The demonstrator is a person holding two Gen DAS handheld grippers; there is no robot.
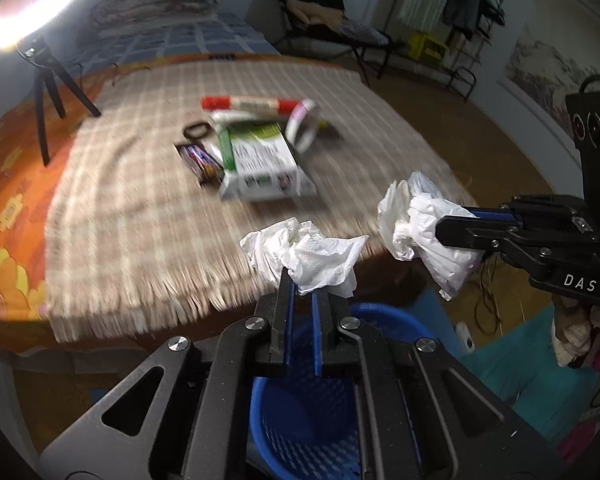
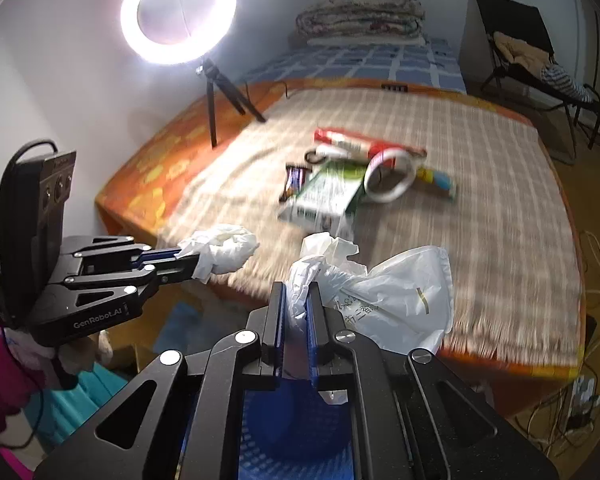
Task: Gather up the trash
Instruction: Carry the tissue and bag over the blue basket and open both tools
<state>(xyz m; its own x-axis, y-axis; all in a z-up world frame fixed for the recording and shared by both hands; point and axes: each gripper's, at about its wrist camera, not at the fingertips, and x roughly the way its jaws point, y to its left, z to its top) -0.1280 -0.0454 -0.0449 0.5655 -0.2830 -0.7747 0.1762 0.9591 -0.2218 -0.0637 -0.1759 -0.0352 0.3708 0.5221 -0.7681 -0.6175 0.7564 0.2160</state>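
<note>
My left gripper [image 1: 303, 280] is shut on a crumpled white tissue [image 1: 308, 254], held off the near edge of the bed. The same gripper [image 2: 190, 260] and tissue [image 2: 224, 252] show at the left of the right wrist view. My right gripper [image 2: 298, 286] is shut on a crumpled white plastic bag [image 2: 396, 300] with printed characters. From the left wrist it enters at the right as a gripper [image 1: 440, 226] with the bag [image 1: 424, 232] bunched at its tip. A blue mesh basket [image 1: 304, 412] sits on the floor right under both grippers, also visible as a basket [image 2: 296, 424].
On the checked blanket [image 1: 140, 200] lie a green-white box [image 1: 260, 160], a red-white tube [image 1: 252, 104], a tape roll [image 1: 304, 124], a dark snack wrapper [image 1: 202, 162] and a black hair tie [image 1: 196, 131]. A ring light on a tripod [image 2: 178, 12] stands at the bed's far left. Cables [image 2: 580, 400] lie on the floor at right.
</note>
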